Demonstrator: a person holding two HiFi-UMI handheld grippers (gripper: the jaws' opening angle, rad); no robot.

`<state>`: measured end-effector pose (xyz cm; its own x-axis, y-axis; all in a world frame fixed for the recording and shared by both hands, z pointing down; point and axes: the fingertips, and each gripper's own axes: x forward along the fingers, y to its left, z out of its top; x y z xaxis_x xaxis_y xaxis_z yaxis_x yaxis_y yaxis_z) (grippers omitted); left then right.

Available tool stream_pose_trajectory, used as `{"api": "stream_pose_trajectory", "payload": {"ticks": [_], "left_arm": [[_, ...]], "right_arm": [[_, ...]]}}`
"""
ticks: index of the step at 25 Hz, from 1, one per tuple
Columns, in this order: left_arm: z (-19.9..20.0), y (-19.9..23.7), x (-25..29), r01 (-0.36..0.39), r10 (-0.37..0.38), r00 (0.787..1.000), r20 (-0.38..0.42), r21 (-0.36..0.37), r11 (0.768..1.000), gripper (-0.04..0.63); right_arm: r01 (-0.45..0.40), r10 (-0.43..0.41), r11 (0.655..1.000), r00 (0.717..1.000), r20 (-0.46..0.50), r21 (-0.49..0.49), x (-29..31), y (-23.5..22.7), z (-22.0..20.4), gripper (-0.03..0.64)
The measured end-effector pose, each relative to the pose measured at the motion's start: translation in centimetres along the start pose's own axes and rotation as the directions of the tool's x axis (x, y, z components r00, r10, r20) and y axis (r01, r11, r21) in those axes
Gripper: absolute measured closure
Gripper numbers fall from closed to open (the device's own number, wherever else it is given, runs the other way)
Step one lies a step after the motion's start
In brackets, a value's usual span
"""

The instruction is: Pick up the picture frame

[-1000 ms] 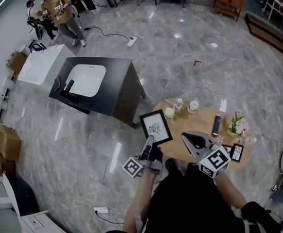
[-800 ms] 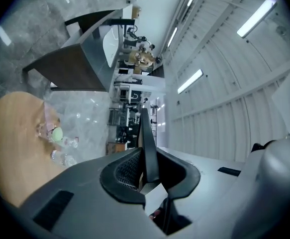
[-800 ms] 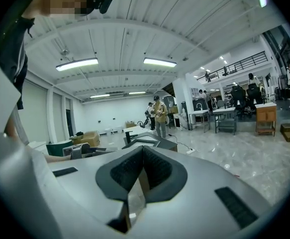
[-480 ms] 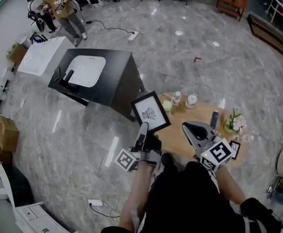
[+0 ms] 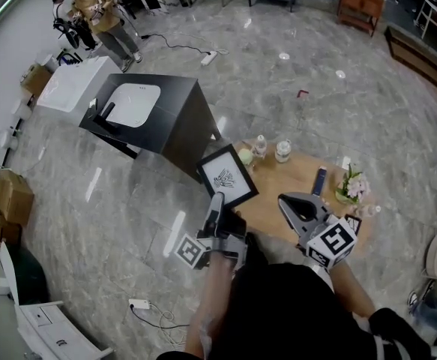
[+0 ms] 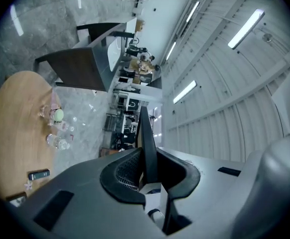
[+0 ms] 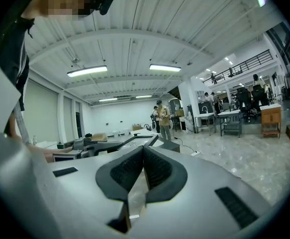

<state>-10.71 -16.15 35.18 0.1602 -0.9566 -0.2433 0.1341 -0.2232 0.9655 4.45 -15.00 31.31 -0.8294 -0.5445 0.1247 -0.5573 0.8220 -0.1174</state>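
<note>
1. Head view.
   - The picture frame [image 5: 228, 176] is seen off the table [image 5: 297, 193], in the air over the table's left rim. It is tilted, with the print turned up toward the camera.
   - It is pinched at its near edge by the left gripper [image 5: 217, 201], which is held out ahead of the person on an extended forearm.
   - The right gripper [image 5: 291, 205] is held over the near side of the table, apart from the frame, with its marker cube toward the person.

2. Left gripper view.
   - The frame is seen edge-on as a thin dark bar standing between the pads. Both jaws are pressed against it, one on each face.
   - The gripper is judged to point slightly above level.
   - The table is seen at the left of the view, clear of the frame.

3. Right gripper view.
   - The jaws are pressed together with nothing between them.
   - The gripper is pointed roughly level across the room.

4. Handling (a judgement, not something seen).
   - The frame is taken to be stiff, thin and light, and probably glazed, so fragile if knocked or dropped.
   - The smooth moulding may swivel in a one-edge pinch.
   - A hold at the middle of an edge, set deep over the moulding, is preferred.
</note>
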Motion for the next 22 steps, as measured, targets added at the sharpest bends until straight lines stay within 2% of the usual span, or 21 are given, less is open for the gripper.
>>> {"api": "stream_pose_trajectory", "payload": {"ticks": [6,15,22], "left_arm": [[-5.9,-0.3,-3.6,0.002,-0.001,0.999,0.046,-0.005,1.000,0.529],[-14.2,-1.2,-9.5,0.000,-0.001,0.998,0.067,0.007,1.000,0.529],[-17.3,-2.1,-13.3,-0.008,0.006,0.995,0.096,0.018,1.000,0.529]], "right_arm": [[-0.025,0.025,1.000,1.000,-0.002,-0.008,-6.6,0.5,-0.7,0.604],[-0.068,0.068,0.998,0.998,0.008,-0.004,-15.3,2.3,-1.8,0.604],[-0.125,0.125,0.992,0.992,0.022,-0.013,-19.0,4.8,-2.2,0.604]]}}
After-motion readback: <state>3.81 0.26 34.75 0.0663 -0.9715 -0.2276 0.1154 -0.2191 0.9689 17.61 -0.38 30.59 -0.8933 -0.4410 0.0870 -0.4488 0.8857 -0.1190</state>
